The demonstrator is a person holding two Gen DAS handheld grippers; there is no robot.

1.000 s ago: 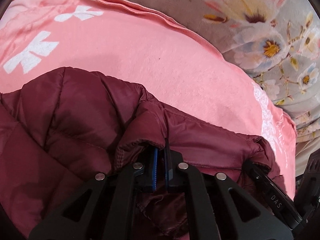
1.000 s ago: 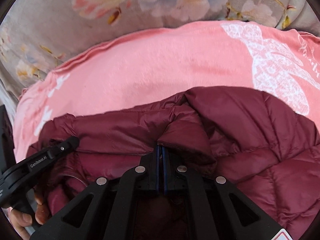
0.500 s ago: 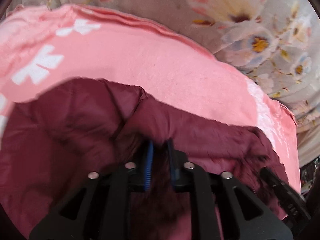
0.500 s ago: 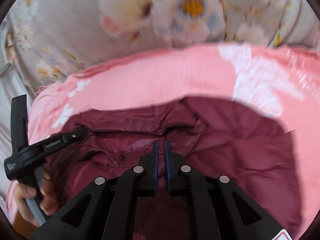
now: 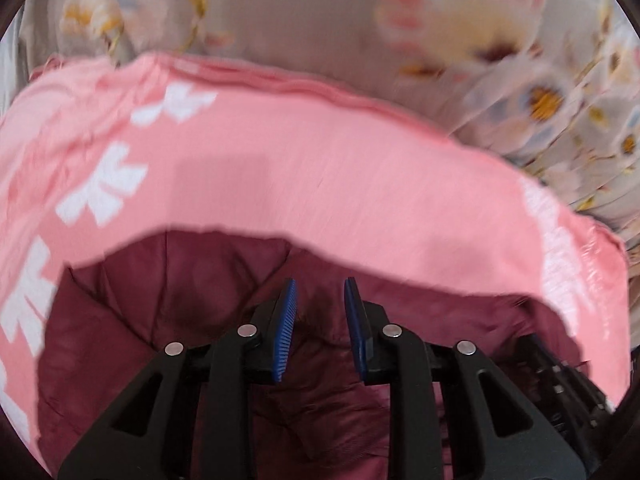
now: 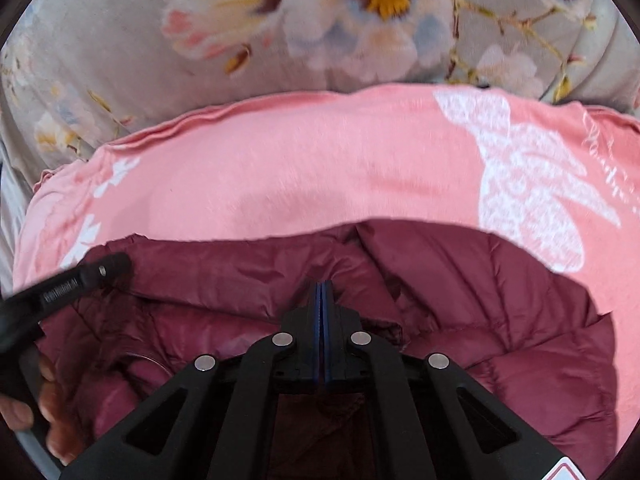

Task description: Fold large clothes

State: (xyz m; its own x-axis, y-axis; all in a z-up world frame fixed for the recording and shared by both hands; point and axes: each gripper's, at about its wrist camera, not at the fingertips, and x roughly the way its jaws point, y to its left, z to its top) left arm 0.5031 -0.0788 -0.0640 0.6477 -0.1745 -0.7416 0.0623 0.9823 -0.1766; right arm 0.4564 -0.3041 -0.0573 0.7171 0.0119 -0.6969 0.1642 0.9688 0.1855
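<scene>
A maroon quilted jacket (image 5: 180,300) (image 6: 500,320) lies bunched on a pink cloth with white prints (image 5: 320,168) (image 6: 300,168). In the left wrist view my left gripper (image 5: 321,282) is open just above the jacket. Its blue pads stand apart, and fabric shows below the gap without being pinched. My right gripper (image 6: 322,284) is shut over a fold near the jacket's collar, its pads pressed together with no cloth visibly between them. The left gripper's finger (image 6: 80,280) and the hand holding it (image 6: 24,408) show at the left of the right wrist view.
A grey bedsheet with large flowers (image 5: 300,12) (image 6: 120,72) spreads beyond the pink cloth's far hem. The right gripper's body (image 5: 560,368) shows blurred at the lower right of the left wrist view.
The left gripper let go of the jacket fold, opened and rose. The right gripper opened slightly, drew back from the fold and shut again. The jacket now sits lower in both views.
</scene>
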